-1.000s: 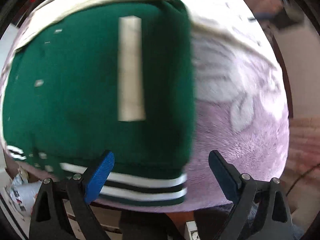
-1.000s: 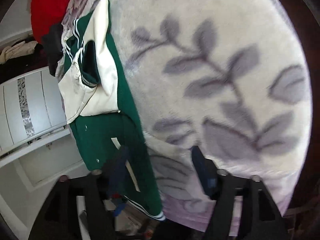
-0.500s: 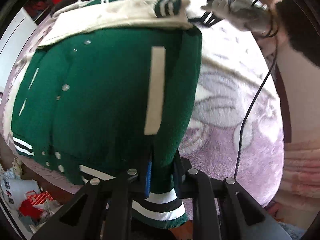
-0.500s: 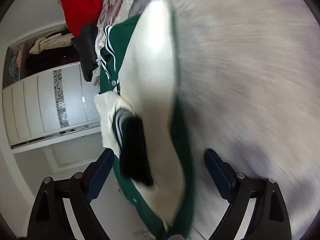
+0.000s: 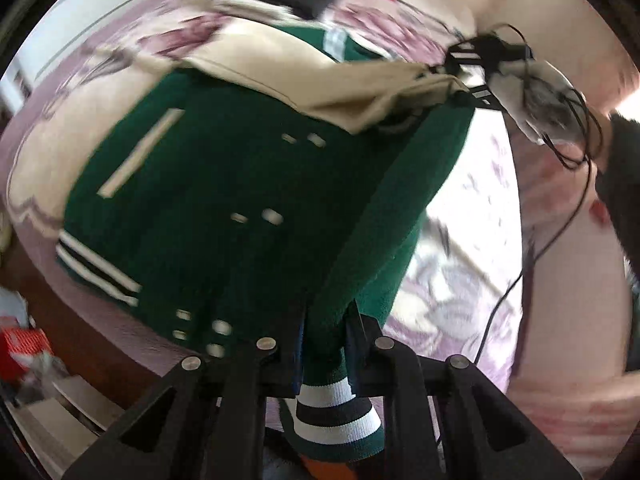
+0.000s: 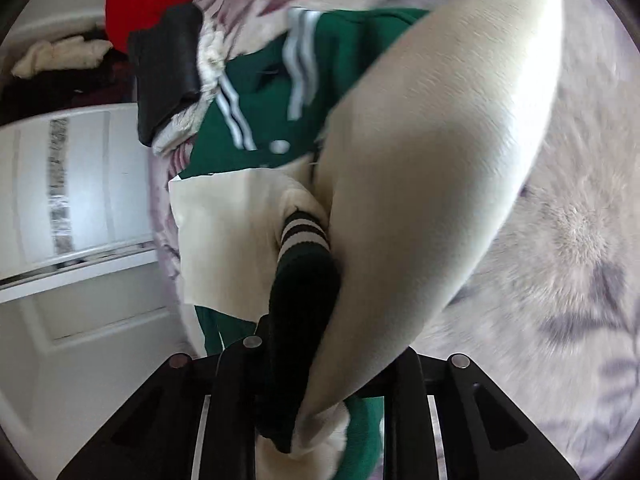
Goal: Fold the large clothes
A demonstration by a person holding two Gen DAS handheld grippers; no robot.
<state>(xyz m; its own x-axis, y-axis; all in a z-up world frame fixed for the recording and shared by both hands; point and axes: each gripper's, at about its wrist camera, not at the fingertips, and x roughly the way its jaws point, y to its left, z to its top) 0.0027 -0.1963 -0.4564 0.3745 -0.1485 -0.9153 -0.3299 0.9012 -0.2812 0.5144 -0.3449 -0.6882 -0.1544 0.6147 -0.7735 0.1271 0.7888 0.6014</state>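
**Both grippers pinched on the jacket, side fold under way**

My left gripper (image 5: 324, 344) is closed tight on the green jacket (image 5: 248, 208) at its bottom edge, with the striped hem band (image 5: 338, 412) bunched up between the jaws and hanging out below them. My right gripper (image 6: 316, 364) is clamped on the cream sleeve (image 6: 432, 168) close to its dark striped cuff (image 6: 304, 264), which sits just ahead of the jaws.

The jacket lies on the flowered blanket (image 5: 452, 280) covering the bed, body spread out with its snap buttons (image 5: 220, 326) facing up, the collar end towards a red garment (image 6: 156, 4) and a black one (image 6: 168, 68) at the far side. The edge I hold is lifted off the blanket; the rest rests on it.

I judge this to be thick, heavy cloth, soft but bulky, so it will sag and drag between my two holds rather than swing over cleanly. The ribbed hem and cuff look like the best places to grip: they are dense, stretchy and unlikely to slide out. The smooth cream sleeve looks more slippery, so I want my hold near the cuff rather than mid-sleeve. The risk is the body bunching underneath as the side comes across, so both ends should travel together and be laid flat.
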